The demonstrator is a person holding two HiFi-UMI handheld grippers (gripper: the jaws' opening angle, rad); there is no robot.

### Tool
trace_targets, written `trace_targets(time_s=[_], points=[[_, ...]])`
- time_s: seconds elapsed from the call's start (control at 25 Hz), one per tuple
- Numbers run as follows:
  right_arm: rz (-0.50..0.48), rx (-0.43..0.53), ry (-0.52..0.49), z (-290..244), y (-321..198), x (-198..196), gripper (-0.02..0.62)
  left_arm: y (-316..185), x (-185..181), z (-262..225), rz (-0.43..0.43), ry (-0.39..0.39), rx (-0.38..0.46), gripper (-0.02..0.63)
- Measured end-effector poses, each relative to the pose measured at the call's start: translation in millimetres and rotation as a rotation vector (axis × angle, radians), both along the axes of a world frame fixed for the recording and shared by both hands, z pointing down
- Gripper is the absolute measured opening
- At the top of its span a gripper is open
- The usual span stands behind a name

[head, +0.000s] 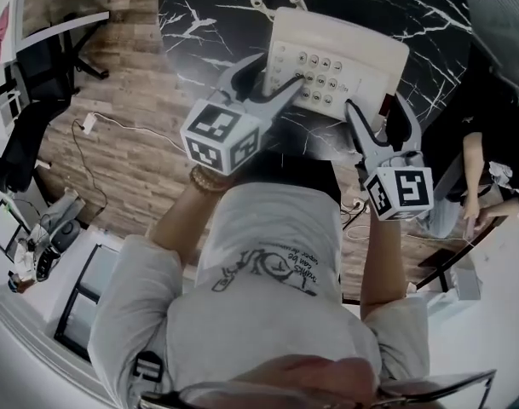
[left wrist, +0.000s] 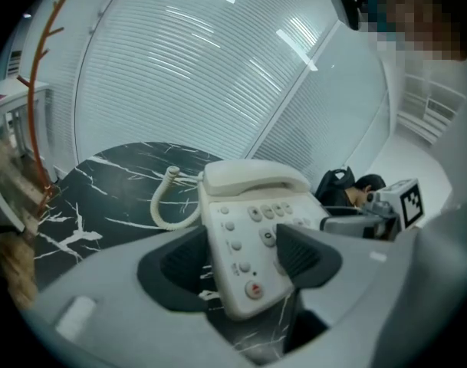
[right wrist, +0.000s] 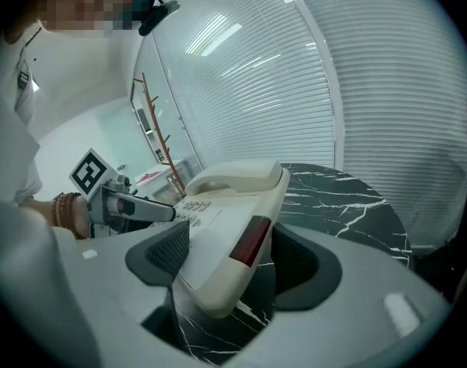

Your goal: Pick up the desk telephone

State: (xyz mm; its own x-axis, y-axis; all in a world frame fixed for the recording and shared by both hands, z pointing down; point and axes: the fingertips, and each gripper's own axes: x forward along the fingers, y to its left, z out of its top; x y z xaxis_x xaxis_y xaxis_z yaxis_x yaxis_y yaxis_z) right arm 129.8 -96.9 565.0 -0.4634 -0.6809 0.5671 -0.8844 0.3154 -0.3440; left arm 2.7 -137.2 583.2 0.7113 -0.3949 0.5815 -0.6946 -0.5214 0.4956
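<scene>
Head view: one telephone [head: 361,54], two tools [head: 280,71] [head: 378,107]

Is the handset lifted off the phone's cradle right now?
No, the handset lies seated in its cradle at the top of the desk telephone.

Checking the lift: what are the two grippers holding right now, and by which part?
Both hold the desk telephone: the left gripper clamps its near left corner by the keypad, the right gripper its near right corner.

Nothing reads clearly: the print on the person's shirt [head: 268,273] is upside down and blurred, and the desk telephone [head: 348,54] key markings are too small.
</scene>
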Motion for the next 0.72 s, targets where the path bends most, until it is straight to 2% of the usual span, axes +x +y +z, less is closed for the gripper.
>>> trace_targets(time_s=[0.56, 0.72], points=[[-0.005, 0.098, -0.002, -107, -1, -5, 0.341, -1, -5, -111, -0.023, 0.001, 0.100, 0.288], [-0.008, 0.107, 0.006, -136, 9, -10, 0.339, 10, -10, -138, -0.030, 0.020, 0.098, 0.288]])
